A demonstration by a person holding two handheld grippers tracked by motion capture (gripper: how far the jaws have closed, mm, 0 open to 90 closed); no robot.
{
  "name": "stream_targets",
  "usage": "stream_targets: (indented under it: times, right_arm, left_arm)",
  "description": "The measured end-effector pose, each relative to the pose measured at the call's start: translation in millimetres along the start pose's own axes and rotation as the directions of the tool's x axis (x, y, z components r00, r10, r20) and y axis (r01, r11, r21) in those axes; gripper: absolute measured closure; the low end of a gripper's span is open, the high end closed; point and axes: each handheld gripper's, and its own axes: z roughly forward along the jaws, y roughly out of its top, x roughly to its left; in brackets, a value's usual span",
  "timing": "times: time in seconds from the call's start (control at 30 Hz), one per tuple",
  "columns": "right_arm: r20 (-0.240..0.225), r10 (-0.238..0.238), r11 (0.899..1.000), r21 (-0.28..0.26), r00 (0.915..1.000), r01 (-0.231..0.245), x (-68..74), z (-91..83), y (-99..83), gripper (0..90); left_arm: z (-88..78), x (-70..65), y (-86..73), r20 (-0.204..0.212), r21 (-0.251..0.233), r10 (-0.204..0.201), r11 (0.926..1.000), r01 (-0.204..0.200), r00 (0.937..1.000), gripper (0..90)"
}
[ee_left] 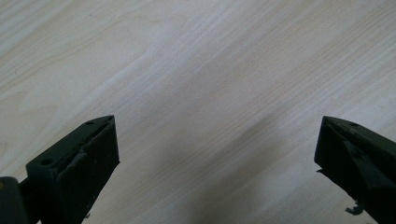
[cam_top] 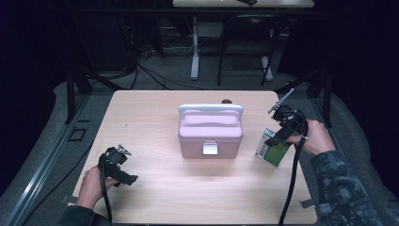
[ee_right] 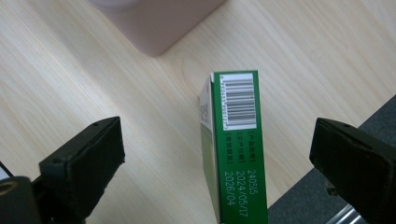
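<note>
Right hand [cam_top: 316,137]: comes in from the near right corner of the table, the sleeved forearm angled up and to the left, fingers wrapped round the gripper's body at the table's right edge.
Right gripper [cam_top: 274,139]: held above the green box and pointed down and to the left at it. In the right gripper view [ee_right: 217,154] the jaws are spread wide, one on each side of the box, with clear gaps on both sides and neither pad touching it.
Green box [cam_top: 272,148]: stands on edge on the table near the right edge, just to the right of the pink case and apart from it. In the right gripper view [ee_right: 236,144] its narrow green side faces up, with a white barcode label and printed dates.
Pink case [cam_top: 210,132]: sits in the middle of the table, lid down, white handle folded toward the far side, white latch on the near face.
Left hand [cam_top: 91,184]: rests at the near left of the table, forearm entering from the bottom edge.
Left gripper [cam_top: 126,175]: low over the wood, pointed right toward the middle. In the left gripper view [ee_left: 217,154] the jaws are spread wide over bare table [ee_left: 196,70], nothing between them.
</note>
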Motion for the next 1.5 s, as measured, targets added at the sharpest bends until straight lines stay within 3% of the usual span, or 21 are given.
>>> stream_targets:
  times: [0.2, 0.47, 0.83, 1.23, 1.5]
  right_arm:
    - [0.011, -0.013, 0.996, -0.086, 0.9999, 0.014, 5.7, -17.0, 6.1, 1.0]
    - [0.003, -0.042, 0.988, -0.150, 0.9991, 0.042, 18.5, -25.9, 24.7, 1.2]
    - [-0.016, -0.065, 0.974, -0.218, 0.9978, 0.060, 33.4, -17.8, 57.0, 1.5]
    - [-0.032, -0.038, 0.967, -0.255, 0.9988, 0.029, 32.3, 1.1, 77.3, 4.0]
    - [-0.036, -0.036, 0.958, -0.286, 0.9987, 0.024, 32.0, 9.2, 84.2, 11.9]
  left_arm:
    - [0.2, 0.6, -0.8, 0.001, 0.000, -0.005, 1.0000, 0.005, 1.0000, 0.0]
    - [1.6, 0.3, 1.6, -0.001, 0.001, -0.007, 1.0000, 0.007, 1.0000, 0.0]
    - [1.9, 0.3, 1.2, 0.001, 0.002, -0.003, 1.0000, 0.003, 1.0000, 0.0]
    - [2.4, -0.5, 1.9, 0.009, 0.004, 0.004, 1.0000, -0.004, 1.0000, 0.0]
    - [0.7, -1.4, 3.6, 0.009, -0.008, 0.004, 1.0000, -0.004, 1.0000, 0.0]
